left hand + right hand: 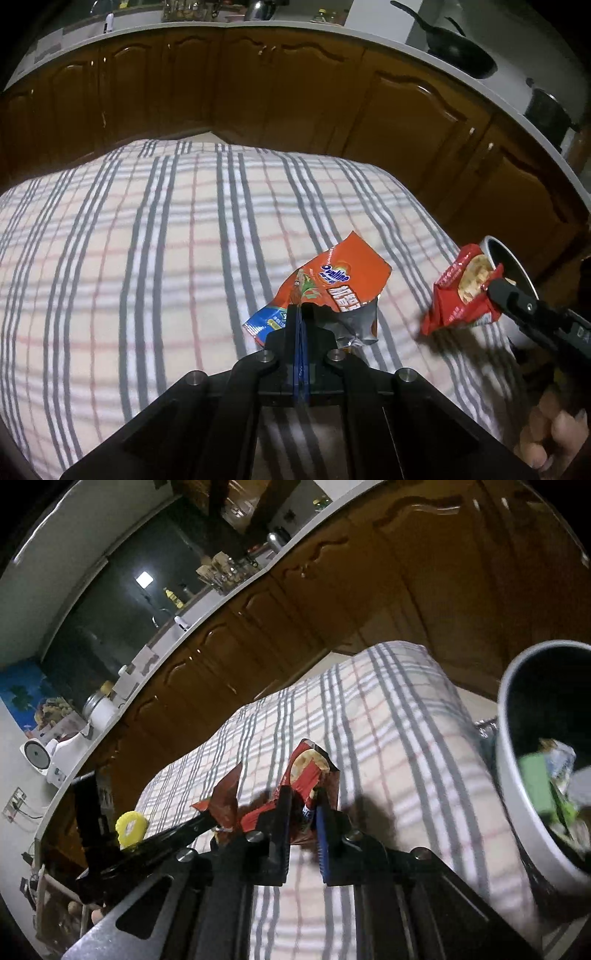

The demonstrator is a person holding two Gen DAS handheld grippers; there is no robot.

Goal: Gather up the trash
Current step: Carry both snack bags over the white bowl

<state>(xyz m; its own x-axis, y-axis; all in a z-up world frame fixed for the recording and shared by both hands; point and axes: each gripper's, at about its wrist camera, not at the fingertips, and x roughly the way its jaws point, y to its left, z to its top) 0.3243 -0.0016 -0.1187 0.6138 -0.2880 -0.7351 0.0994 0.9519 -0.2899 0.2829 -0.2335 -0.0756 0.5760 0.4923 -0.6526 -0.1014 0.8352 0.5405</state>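
Observation:
My left gripper [301, 312] is shut on an orange Ovaltine wrapper [340, 284] and holds it above the checked tablecloth [147, 240]. My right gripper [303, 797] is shut on a red snack wrapper [308, 771], also held above the cloth. In the left wrist view the red wrapper [461, 291] and right gripper [495, 286] hang beside the white bin [513, 262] at the table's right edge. In the right wrist view the bin [517, 775] stands to the right with several bits of trash inside. The left gripper and its wrapper [227, 797] show at left.
Brown wooden cabinets [258, 92] under a white counter run behind the table. A black pan [461, 51] and a pot [546, 107] sit on the counter at right. A white appliance [40, 757] and jars stand on the counter at left.

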